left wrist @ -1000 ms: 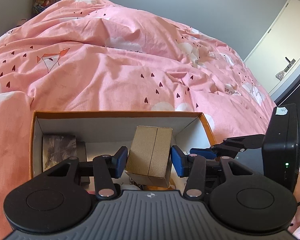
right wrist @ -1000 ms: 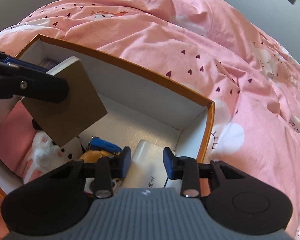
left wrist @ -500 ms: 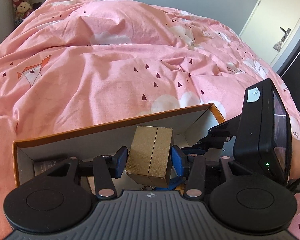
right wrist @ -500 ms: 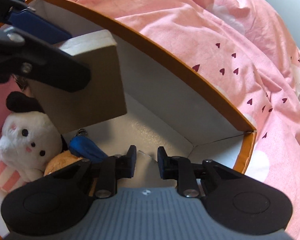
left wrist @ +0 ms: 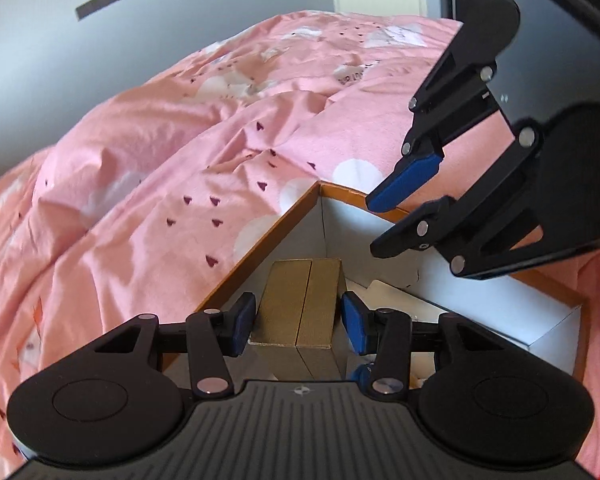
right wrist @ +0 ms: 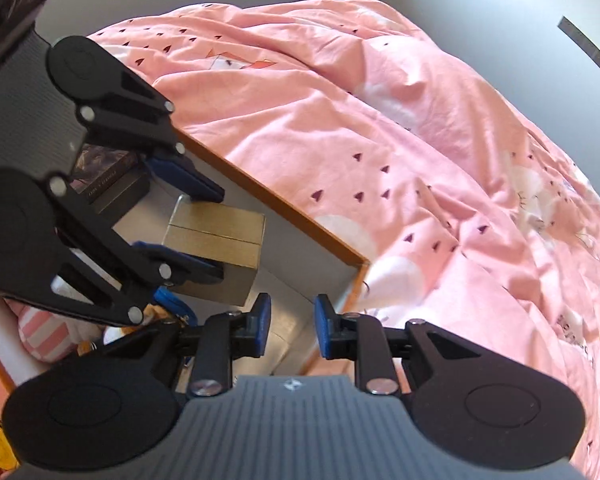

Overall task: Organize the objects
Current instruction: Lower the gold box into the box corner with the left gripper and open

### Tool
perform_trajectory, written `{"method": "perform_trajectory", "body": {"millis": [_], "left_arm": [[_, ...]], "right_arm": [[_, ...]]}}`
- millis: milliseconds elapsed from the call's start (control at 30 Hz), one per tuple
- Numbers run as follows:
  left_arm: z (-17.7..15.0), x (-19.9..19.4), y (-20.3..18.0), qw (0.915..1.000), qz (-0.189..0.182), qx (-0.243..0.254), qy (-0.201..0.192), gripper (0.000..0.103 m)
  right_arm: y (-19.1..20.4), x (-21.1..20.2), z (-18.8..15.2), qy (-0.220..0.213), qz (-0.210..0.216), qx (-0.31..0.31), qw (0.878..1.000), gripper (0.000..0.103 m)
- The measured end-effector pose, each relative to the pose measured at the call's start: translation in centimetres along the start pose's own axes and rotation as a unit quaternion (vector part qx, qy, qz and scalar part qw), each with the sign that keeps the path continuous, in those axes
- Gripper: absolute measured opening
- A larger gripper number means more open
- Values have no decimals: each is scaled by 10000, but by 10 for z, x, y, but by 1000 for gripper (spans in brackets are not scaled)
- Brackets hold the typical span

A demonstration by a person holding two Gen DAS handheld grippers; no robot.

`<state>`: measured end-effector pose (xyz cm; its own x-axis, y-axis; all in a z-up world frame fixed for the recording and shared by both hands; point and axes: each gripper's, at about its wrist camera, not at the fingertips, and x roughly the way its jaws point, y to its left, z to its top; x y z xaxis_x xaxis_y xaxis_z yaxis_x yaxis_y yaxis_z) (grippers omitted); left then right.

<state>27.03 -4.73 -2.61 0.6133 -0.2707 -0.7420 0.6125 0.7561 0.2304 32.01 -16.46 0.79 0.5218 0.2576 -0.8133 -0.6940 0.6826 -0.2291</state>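
**Gold box held over the storage box corner**

Gold box (left wrist: 300, 300) sits between my left gripper (left wrist: 298, 322) pads in the left wrist view, clamped on its two side faces, hanging over the far corner of the orange-rimmed storage box (left wrist: 272, 236). I judge it rigid card, light, with smooth faces that could slip, so a flat squeeze low on the sides suits it. My right gripper (left wrist: 392, 216) hovers just above the rim, close enough to get in the way.

From the right wrist view, the gold box (right wrist: 216, 236) hangs inside the storage box (right wrist: 300, 216), pinched by the left gripper (right wrist: 208, 232). My right gripper (right wrist: 288, 326) has its jaws narrow with nothing between them. A dark box (right wrist: 112, 180) stands against the wall behind, and a pink striped plush (right wrist: 40, 328) and a blue item (right wrist: 168, 298) crowd the floor beneath, on the pink duvet (right wrist: 380, 140).
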Motion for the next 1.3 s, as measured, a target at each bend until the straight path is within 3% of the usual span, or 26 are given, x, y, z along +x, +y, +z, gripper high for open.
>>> {"method": "perform_trajectory", "body": {"millis": [200,467,700,833,867,1000,1100,1133,1167,1300], "left_arm": [[-3,27,-26,9916,261,1270,42,53],[-9,50,-34,9887,81,1500,-8,53],[-7,53,-25,9936,18,1123,153,59],[-8,52,-25,9946,169,969,334,63],[-8,49,-24,9952,200,896,334,68],[-8,35,-16,9974,195,392,572,69],[-10,33,-3,9940,-206,-311,1028,58],[-11,35,0,9923,-254,-490,1112,48],[-12,36,2,9907,-265,-636,1174,40],[-12,45,7,9880,-375,-902,1199,28]], "right_arm": [[-4,-11,-13,-184,1,127,9997,24],[-11,-3,-24,-65,-9,383,9992,25],[-14,-3,-28,-30,168,665,9976,32],[-10,-2,-27,-24,160,659,9977,34],[-10,-3,-26,-23,159,665,9977,35],[-10,-3,-27,44,112,701,9975,37],[-11,-1,-29,158,140,802,9966,37],[-12,0,-30,195,167,847,9961,37],[-13,2,-31,246,205,910,9953,37],[-14,7,-32,363,325,1055,9932,31]]}}
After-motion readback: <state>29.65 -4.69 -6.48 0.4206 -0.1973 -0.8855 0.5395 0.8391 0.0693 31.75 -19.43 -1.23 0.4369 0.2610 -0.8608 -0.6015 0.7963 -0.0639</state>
